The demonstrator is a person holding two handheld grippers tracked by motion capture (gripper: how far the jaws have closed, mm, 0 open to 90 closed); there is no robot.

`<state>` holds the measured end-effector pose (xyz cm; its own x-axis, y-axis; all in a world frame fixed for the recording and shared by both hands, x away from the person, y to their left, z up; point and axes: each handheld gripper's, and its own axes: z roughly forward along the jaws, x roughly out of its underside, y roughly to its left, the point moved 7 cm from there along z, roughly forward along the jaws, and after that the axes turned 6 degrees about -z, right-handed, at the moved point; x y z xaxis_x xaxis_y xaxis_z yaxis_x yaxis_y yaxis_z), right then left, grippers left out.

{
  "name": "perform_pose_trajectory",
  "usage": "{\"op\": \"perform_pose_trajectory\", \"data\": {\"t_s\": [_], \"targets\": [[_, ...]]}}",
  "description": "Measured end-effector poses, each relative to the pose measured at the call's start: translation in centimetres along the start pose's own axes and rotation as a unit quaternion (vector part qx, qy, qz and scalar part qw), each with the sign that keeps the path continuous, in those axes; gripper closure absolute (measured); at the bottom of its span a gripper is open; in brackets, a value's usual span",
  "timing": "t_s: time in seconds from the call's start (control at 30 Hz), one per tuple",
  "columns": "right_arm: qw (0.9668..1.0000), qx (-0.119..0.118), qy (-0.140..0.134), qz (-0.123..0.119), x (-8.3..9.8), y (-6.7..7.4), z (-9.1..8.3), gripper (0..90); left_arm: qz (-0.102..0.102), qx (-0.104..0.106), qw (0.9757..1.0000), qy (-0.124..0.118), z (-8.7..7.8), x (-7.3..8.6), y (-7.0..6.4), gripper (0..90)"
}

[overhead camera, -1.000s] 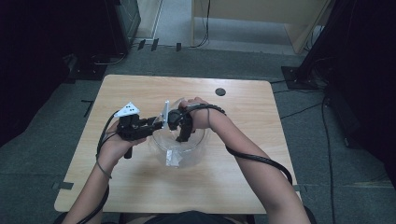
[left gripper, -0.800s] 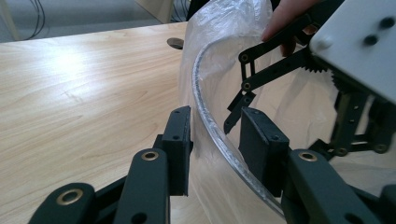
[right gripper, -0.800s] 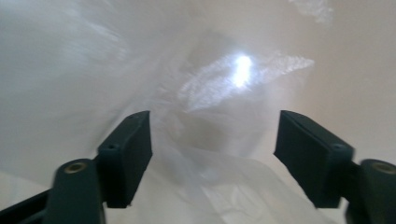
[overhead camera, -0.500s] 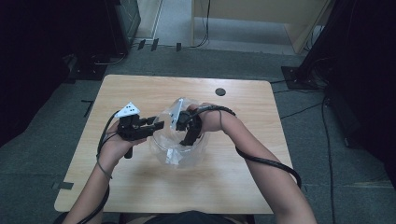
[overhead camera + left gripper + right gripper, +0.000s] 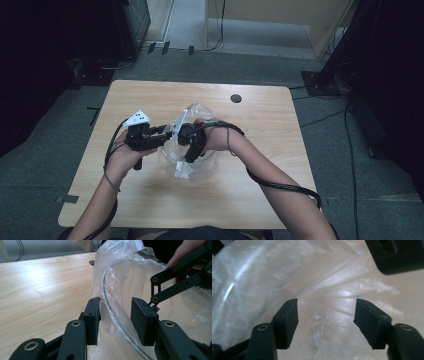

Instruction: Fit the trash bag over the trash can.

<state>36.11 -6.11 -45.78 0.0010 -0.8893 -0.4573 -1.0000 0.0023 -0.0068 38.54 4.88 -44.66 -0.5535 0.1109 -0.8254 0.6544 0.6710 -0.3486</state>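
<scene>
- Holding your left gripper [image 5: 116,322] with its jaws parted, you have the clear plastic bag [image 5: 125,277] rising between them; the bag's dark zip edge [image 5: 110,312] curves through the gap, closer to the left pad, and neither pad presses on it. Those jaws have just been opening.
- Your right gripper [image 5: 325,323] stands with jaws apart too, crumpled film bunched between and just past them, no pad clamped on it.
- Beyond your left jaws, the right gripper's black links [image 5: 175,280] lie against the bag's far side.
- Farther off, the wooden table [image 5: 260,115] carries the bag between both grippers, with a round dark hole [image 5: 236,98] past them.
</scene>
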Motion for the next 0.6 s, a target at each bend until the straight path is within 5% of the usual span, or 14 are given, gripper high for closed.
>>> {"op": "perform_pose_trajectory", "data": {"t_s": [0.1,0.3,0.4,0.6], "targets": [[1.0000,0.002,-0.003,0.003,0.4,-0.6,-0.1,32.1,0.000,0.000,1.0000,-0.002,-0.1,-0.1,0.0,57.9],[0.9988,0.043,-0.017,0.017,0.9,-3.3,-0.4,32.7,0.004,0.000,1.0000,0.001,-0.1,-0.1,0.0,58.1],[0.9983,0.049,-0.025,0.019,0.9,-4.1,-0.5,38.4,0.001,-0.002,1.0000,0.003,-0.1,0.0,0.1,58.4],[0.9964,0.080,-0.023,-0.017,0.7,-5.1,-0.4,35.6,0.002,-0.002,1.0000,0.001,-0.1,-0.1,0.1,57.5]]}}
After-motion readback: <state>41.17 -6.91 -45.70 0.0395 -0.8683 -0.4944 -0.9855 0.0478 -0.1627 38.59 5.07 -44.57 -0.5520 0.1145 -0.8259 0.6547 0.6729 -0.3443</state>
